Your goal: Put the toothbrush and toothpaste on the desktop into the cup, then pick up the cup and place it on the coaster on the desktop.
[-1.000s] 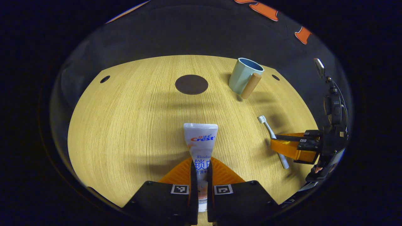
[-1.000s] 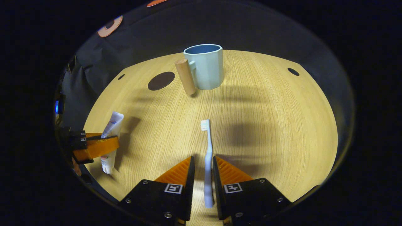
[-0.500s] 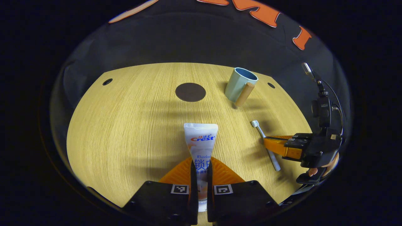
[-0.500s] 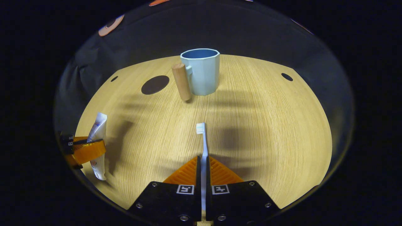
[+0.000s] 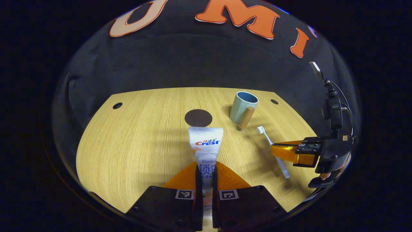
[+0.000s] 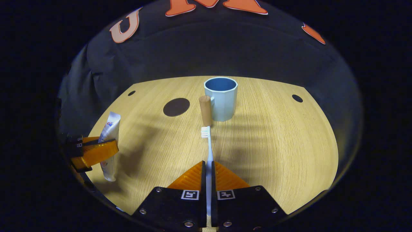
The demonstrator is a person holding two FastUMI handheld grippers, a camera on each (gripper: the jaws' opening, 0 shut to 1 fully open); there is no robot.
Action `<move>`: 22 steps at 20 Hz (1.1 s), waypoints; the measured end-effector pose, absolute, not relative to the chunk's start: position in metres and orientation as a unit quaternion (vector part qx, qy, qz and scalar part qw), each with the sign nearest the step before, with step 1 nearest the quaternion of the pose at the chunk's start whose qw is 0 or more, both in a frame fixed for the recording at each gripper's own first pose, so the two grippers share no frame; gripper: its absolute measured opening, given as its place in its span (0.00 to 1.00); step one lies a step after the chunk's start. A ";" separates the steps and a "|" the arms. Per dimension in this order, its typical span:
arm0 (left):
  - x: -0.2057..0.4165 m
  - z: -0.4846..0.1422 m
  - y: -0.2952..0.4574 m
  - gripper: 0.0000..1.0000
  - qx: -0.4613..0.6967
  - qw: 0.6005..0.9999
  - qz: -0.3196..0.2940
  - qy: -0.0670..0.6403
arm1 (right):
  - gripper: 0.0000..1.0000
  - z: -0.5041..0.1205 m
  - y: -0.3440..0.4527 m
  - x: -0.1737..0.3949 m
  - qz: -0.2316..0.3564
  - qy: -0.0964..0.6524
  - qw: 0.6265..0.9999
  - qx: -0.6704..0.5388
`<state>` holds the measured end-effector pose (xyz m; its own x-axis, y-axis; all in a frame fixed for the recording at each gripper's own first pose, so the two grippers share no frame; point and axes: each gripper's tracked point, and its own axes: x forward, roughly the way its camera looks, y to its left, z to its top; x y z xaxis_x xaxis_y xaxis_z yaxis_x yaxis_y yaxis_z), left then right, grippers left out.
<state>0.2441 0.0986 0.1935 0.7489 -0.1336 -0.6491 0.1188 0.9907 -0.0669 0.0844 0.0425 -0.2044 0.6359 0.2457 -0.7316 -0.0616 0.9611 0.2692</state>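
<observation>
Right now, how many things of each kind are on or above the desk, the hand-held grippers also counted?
Toothpaste tube: 1
Toothbrush: 1
Cup: 1
Coaster: 1
Hand-held gripper: 2, left and right
Total: 6

A pale wooden desktop (image 6: 273, 154) carries a blue cup (image 6: 222, 100) and a dark round coaster (image 6: 176, 107).

Bare desk (image 6: 273, 135) lies ahead of both jaws; the cup (image 6: 223, 101) stands straight beyond the right jaws.
</observation>
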 end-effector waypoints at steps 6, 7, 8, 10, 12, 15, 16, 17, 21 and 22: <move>0.251 0.213 0.103 0.14 0.000 0.951 -0.064 0.302 | 0.06 -0.170 0.036 0.113 0.098 0.331 0.933 0.105; 0.253 0.215 0.105 0.15 0.000 0.953 -0.061 0.297 | 0.06 -0.161 0.036 0.114 0.099 0.316 0.938 0.101; 0.255 0.218 0.106 0.16 0.001 0.955 -0.059 0.291 | 0.06 -0.155 0.034 0.116 0.100 0.302 0.943 0.098; 0.259 0.224 0.106 0.14 0.000 0.959 -0.055 0.277 | 0.06 -0.145 0.027 0.125 0.099 0.273 0.952 0.095; 0.265 0.227 0.106 0.14 -0.001 0.963 -0.053 0.265 | 0.06 -0.134 0.021 0.140 0.096 0.234 0.963 0.091; 0.270 0.223 0.112 0.14 0.000 0.964 -0.054 0.259 | 0.06 -0.118 0.014 0.162 0.080 0.181 0.976 0.089; 0.272 0.223 0.114 0.14 0.000 0.965 -0.051 0.257 | 0.06 -0.115 0.011 0.174 0.073 0.167 0.979 0.087; 0.275 0.223 0.113 0.14 0.001 0.966 -0.051 0.255 | 0.06 -0.111 0.008 0.184 0.067 0.153 0.982 0.087; 0.286 0.225 0.114 0.14 0.005 0.969 -0.055 0.239 | 0.06 -0.095 -0.003 0.207 0.058 0.106 0.988 0.093; 0.290 0.226 0.114 0.14 0.005 0.971 -0.056 0.234 | 0.06 -0.090 -0.006 0.214 0.057 0.090 0.990 0.092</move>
